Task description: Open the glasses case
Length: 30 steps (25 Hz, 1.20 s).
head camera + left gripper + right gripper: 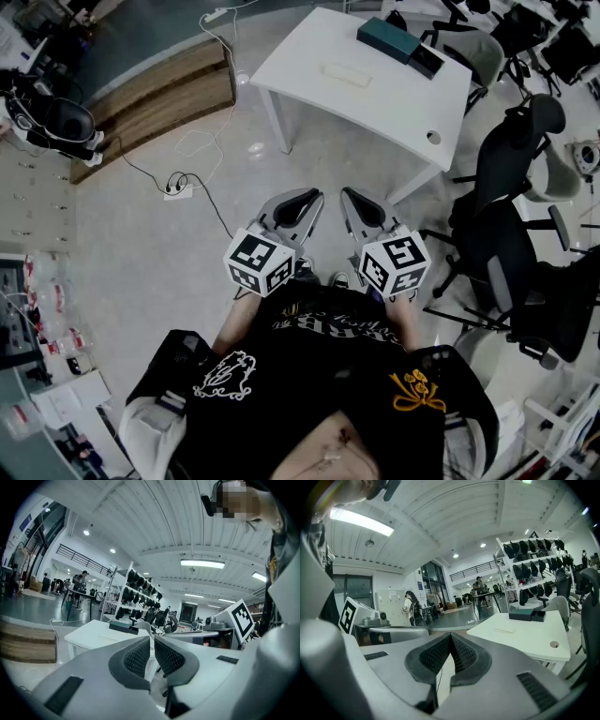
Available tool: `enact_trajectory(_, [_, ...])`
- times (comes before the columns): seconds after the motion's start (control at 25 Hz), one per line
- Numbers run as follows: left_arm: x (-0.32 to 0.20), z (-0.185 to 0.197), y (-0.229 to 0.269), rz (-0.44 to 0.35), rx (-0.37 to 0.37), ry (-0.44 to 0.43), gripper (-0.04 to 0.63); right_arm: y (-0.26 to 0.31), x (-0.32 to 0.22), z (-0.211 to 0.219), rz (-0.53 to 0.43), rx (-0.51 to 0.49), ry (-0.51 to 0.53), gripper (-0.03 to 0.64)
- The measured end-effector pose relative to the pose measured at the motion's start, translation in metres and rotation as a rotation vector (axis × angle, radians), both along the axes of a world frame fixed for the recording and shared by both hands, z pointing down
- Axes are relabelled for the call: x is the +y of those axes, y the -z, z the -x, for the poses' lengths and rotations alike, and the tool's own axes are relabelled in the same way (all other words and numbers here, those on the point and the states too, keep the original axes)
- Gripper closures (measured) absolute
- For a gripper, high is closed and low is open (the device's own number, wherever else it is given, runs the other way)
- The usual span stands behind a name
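Jaws clenched, nothing between, on left gripper (152,654) and right gripper (450,649) alike. Glasses case (347,74), probably the pale flat piece, well apart on the white tabletop (309,54), near a teal box (397,42). Risk: shoving it with clenched jaws, or taking the box instead. From the head view alone: cabled socket strip (178,187) on the floor, a trip hazard.

The glasses case (347,73) is a pale, flat, oblong item, close in colour to the white worktop (375,108) that carries it. It lies flat near the middle of the worktop, long side roughly parallel to the worktop's long edge. It appears closed; no seam or hinge can be made out at this range. It lies well apart from the teal box (386,37) at the far corner. Nothing touches it.
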State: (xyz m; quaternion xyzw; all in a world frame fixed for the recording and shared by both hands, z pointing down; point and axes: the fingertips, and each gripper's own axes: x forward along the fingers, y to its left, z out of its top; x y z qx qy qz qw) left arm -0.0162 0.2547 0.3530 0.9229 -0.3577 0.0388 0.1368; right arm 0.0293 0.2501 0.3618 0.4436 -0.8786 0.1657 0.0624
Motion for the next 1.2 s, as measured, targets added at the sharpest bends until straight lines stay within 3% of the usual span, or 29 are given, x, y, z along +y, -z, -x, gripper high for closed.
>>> enact_trajectory(0.36, [-0.011,0.017,-0.003,-0.001,-0.002,-0.019,0.552,-0.003,-0.009,0.018,-0.004,-0.002,-0.018,0.606])
enact_trajectory(0.68, [-0.028,0.039,-0.006,-0.006,0.006,-0.031,0.552,-0.01,-0.019,0.039,-0.027,0.061,-0.038,0.604])
enact_trajectory(1.2, [-0.045,0.06,-0.033,0.048,0.015,-0.098,0.552,-0.042,-0.031,0.053,0.063,0.057,-0.122,0.604])
